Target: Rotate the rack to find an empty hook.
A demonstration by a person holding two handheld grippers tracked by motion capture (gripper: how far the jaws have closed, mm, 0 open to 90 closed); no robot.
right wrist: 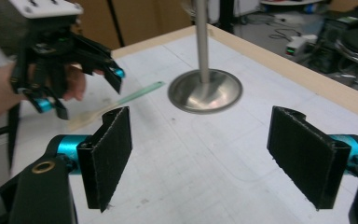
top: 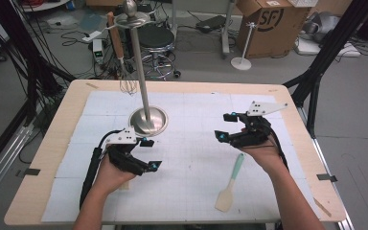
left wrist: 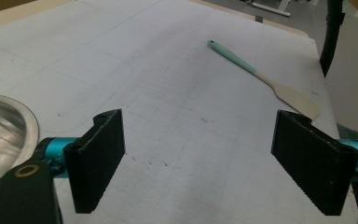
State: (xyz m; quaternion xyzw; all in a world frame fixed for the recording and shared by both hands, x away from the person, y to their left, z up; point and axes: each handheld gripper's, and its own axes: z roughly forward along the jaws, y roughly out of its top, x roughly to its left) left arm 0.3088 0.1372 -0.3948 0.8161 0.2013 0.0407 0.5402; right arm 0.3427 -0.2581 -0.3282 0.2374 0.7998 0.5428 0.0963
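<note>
A spatula (top: pixel 230 184) with a teal handle and a beige blade lies flat on the white mat, just in front of my right hand. My left gripper (top: pixel 151 153) points right and is open with nothing between its jaws; in its own view the spatula (left wrist: pixel 261 77) lies ahead and to the right. My right gripper (top: pixel 223 126) points left, also open and empty. In the right gripper view a blurred teal-and-beige spatula (right wrist: pixel 121 102) lies on the mat beside the left gripper (right wrist: pixel 81 91).
A metal stand with a round base (top: pixel 148 120) and a tall pole rises at the mat's middle back; a whisk (top: pixel 127 84) hangs from its top. The base (left wrist: pixel 4 121) sits just left of my left gripper. Boxes, cables and a stool lie beyond the table.
</note>
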